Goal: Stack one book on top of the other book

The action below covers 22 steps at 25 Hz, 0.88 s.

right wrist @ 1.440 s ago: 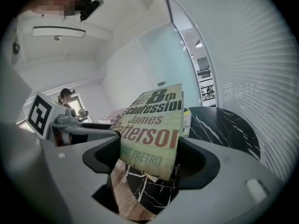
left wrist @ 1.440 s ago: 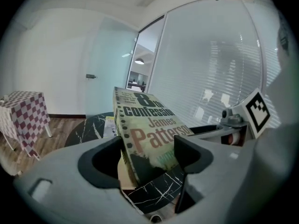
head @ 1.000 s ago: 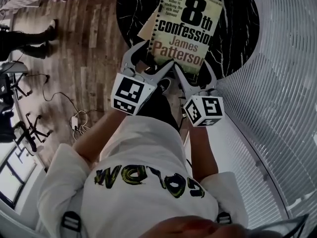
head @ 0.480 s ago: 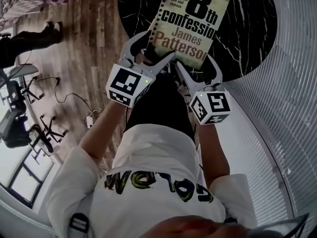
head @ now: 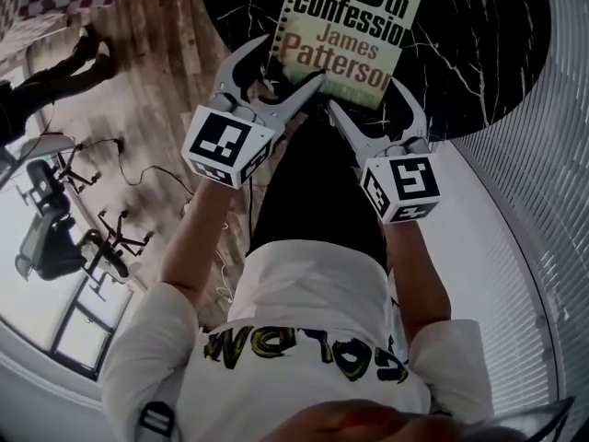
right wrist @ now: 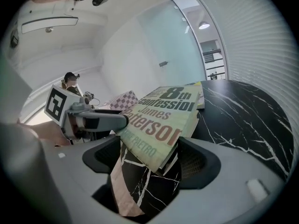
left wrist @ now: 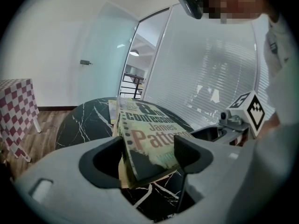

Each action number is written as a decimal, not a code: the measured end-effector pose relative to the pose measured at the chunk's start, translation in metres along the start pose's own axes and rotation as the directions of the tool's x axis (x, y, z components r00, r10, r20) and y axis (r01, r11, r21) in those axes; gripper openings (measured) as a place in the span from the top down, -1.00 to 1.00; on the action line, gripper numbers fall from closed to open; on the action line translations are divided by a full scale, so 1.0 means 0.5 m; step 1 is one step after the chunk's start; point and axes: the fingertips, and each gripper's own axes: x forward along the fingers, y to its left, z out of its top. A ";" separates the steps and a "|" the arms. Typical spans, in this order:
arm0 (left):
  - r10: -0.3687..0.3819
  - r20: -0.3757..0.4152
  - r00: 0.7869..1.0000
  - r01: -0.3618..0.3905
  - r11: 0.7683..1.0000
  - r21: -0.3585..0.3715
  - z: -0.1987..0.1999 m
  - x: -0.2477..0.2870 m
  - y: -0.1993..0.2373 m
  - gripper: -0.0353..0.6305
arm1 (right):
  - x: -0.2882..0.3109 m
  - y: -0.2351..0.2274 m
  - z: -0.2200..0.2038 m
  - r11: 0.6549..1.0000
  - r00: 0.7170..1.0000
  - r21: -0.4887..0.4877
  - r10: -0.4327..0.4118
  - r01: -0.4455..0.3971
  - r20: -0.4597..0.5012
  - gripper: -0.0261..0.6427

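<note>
Over the counter (head: 479,53), the book (head: 345,35) is carried farther toward the other book (left wrist: 112,110), corners clamped in left gripper (head: 285,67) and right gripper (head: 373,99) jaws; stacking seems near.

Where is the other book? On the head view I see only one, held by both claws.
Observer: The left gripper view shows it: a second book lies flat on the black table, beyond the held book.
Operator: Is the held book level?
Observer: No. In the right gripper view its near corner is raised, with bare table showing beneath it.
</note>
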 end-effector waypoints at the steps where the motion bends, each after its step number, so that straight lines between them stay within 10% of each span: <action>1: -0.004 0.001 1.000 0.004 1.000 -0.006 -0.006 0.004 0.004 -0.18 | 0.006 -0.002 -0.011 1.000 1.000 0.001 -0.001 0.001 -0.005 -0.22; 22: -0.004 -0.030 1.000 0.004 1.000 -0.027 -0.109 0.058 0.058 -0.18 | 0.074 -0.027 -0.076 1.000 1.000 0.010 -0.004 0.005 -0.013 -0.20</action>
